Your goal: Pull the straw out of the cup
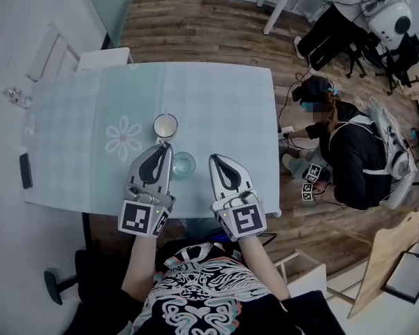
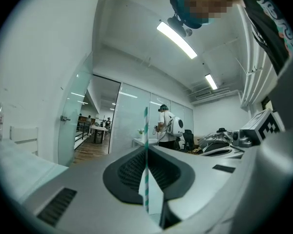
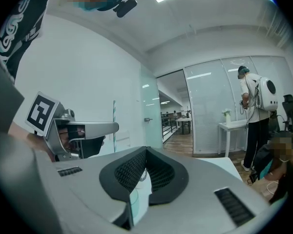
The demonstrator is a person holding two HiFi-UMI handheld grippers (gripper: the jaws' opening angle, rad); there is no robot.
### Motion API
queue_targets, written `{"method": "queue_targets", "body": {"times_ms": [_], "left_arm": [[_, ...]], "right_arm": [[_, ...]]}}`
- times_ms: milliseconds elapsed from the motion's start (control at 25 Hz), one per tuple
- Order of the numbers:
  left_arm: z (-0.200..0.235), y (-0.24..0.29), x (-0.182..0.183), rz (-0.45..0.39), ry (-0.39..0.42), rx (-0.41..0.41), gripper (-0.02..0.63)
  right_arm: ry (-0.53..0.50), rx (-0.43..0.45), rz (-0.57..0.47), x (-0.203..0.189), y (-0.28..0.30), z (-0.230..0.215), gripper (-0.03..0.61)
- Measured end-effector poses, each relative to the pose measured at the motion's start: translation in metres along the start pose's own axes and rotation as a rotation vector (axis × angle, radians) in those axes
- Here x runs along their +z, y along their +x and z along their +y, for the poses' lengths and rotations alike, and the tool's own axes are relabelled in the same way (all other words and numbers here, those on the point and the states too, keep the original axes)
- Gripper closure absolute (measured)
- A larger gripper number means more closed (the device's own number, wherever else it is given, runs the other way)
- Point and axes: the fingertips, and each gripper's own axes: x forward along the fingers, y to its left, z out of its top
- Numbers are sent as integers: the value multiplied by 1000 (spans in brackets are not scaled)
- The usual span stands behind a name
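The left tool [image 1: 166,147] is closed narrow on a green-and-white striped straw [image 2: 146,126], its two dark pads pressed against the straw from either side. The straw stands upright in the grip, with its top well above the pads and its lower end showing in the gap beneath them. Whether that lower end is clear of the cup [image 1: 165,126] cannot be told. Seen from the right gripper view, the straw rises straight up at the front of the left tool.

The right tool [image 1: 215,158] has its pad tips touching each other and nothing held between them. It is level beside the left tool, and both are over the near edge of the table [image 1: 216,103].

The white cup stands upright on the table's pale cloth, around the middle of the near half and just beyond the left tool's tip. A clear glass [image 1: 184,165] stands just nearer the near edge, between the two tools. A printed flower [image 1: 123,137] on the cloth lies just left of the cup. A flat black thing [image 1: 26,171] lies at the table's left edge, well apart from the rest. To the right of the table, a person in dark clothes [image 1: 349,159] is down on the wooden floor
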Motion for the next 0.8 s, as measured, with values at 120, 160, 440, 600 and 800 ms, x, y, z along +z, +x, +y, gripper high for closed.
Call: {"method": "queue_targets", "body": {"times_ms": [120, 160, 440, 600, 800], "left_arm": [[1, -1, 4, -9, 4, 8, 586], [1, -2, 5, -9, 5, 9, 586], [-3, -10, 7, -8, 13, 16, 586], [-6, -10, 7, -5, 9, 23, 586], [-3, -6, 12, -12, 6, 21, 586]], "right_arm": [[2, 1, -21, 7, -2, -1, 568], [5, 2, -26, 9, -3, -1, 568], [9, 11, -46, 19, -4, 2, 568], [17, 17, -51, 23, -7, 0, 568], [9, 39, -35, 24, -1, 0, 568]]}}
